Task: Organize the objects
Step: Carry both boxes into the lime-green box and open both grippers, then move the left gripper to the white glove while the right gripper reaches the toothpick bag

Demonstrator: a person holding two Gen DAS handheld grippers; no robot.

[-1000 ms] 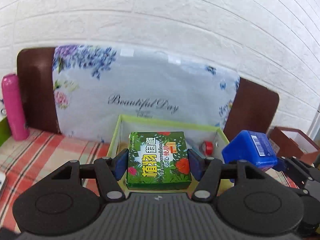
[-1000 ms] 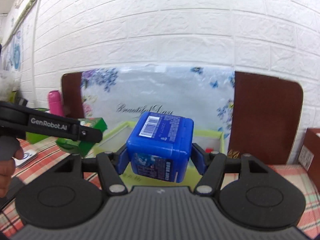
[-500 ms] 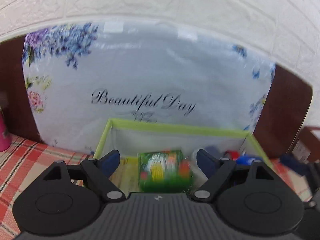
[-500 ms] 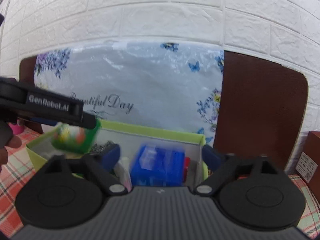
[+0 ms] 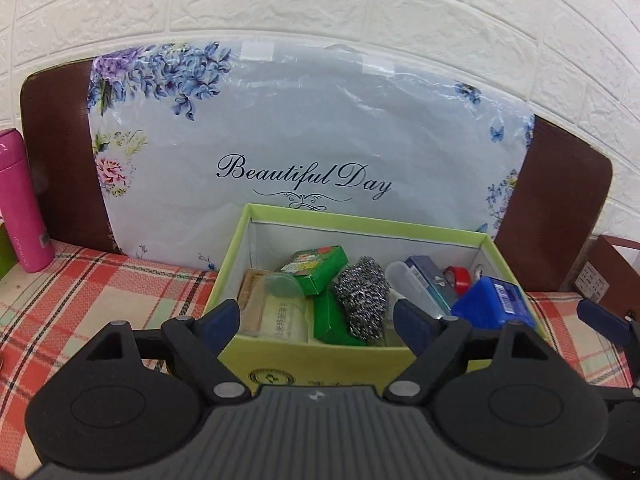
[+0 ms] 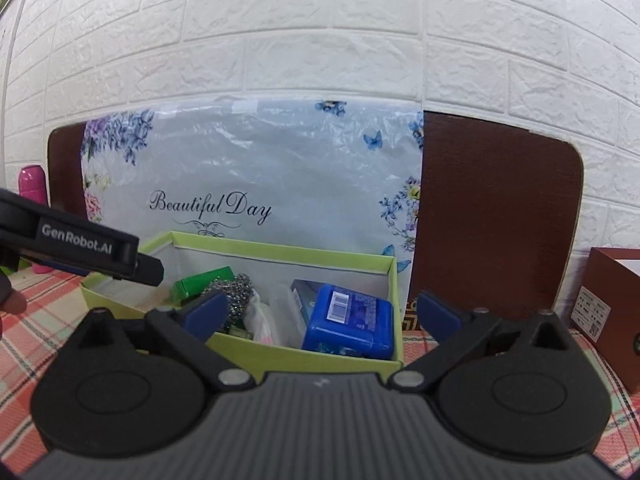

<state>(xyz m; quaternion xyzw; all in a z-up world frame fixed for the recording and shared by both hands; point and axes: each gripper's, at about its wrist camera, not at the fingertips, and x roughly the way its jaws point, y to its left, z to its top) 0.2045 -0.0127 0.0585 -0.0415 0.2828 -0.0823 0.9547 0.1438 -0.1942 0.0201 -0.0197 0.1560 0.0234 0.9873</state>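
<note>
A plaid tablecloth [image 5: 100,300] bears a green box [image 5: 360,360] and pink bottle [image 5: 20,208].

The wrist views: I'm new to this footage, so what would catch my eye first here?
Most striking is the lime-green box in the middle of the plaid tablecloth, packed with a steel scourer, a green carton and a blue container at its right end. Behind it leans a floral "Beautiful Day" sheet. A pink bottle stands far left.
</note>
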